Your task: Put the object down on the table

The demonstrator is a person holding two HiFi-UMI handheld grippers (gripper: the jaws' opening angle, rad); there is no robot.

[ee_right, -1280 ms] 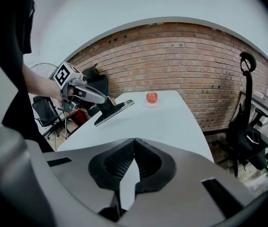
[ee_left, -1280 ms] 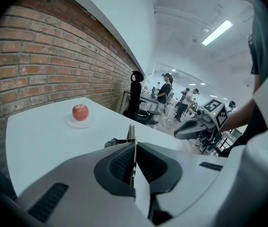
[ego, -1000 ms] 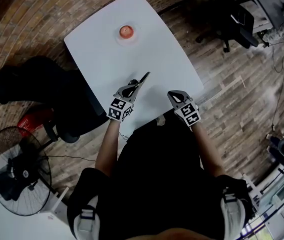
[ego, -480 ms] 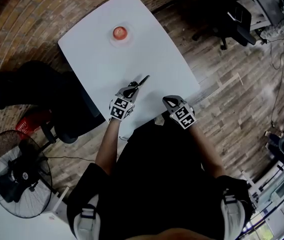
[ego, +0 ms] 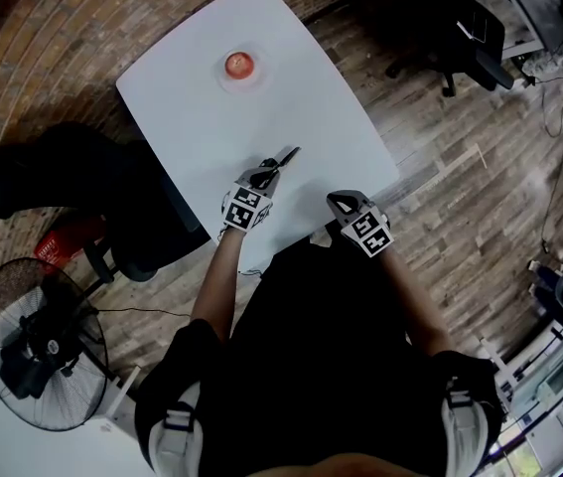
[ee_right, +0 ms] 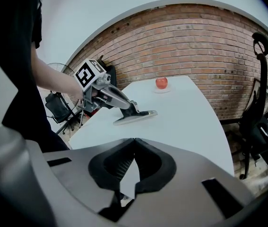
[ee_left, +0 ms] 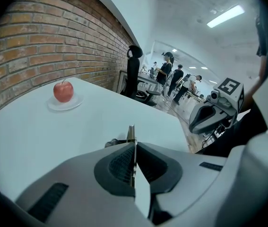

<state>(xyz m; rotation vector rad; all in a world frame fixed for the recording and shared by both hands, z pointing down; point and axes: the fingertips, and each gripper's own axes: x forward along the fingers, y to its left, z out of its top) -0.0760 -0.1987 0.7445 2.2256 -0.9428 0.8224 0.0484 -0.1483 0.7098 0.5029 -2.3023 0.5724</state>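
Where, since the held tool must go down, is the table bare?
The table is bare from the thin tool in the left gripper up to the plate with the apple, and along the edge ahead of the right gripper. Only that far end is occupied.

Left tool (ego: 266, 175) clamped on thin object (ego: 287, 155), right tool (ego: 341, 202) closed, both angled down

Open-plan office, brick wall (ee_left: 53, 46), office chair (ee_right: 260, 112), floor fan (ego: 38, 344), standing people (ee_left: 171, 77), ceiling strip light (ee_left: 226, 15)
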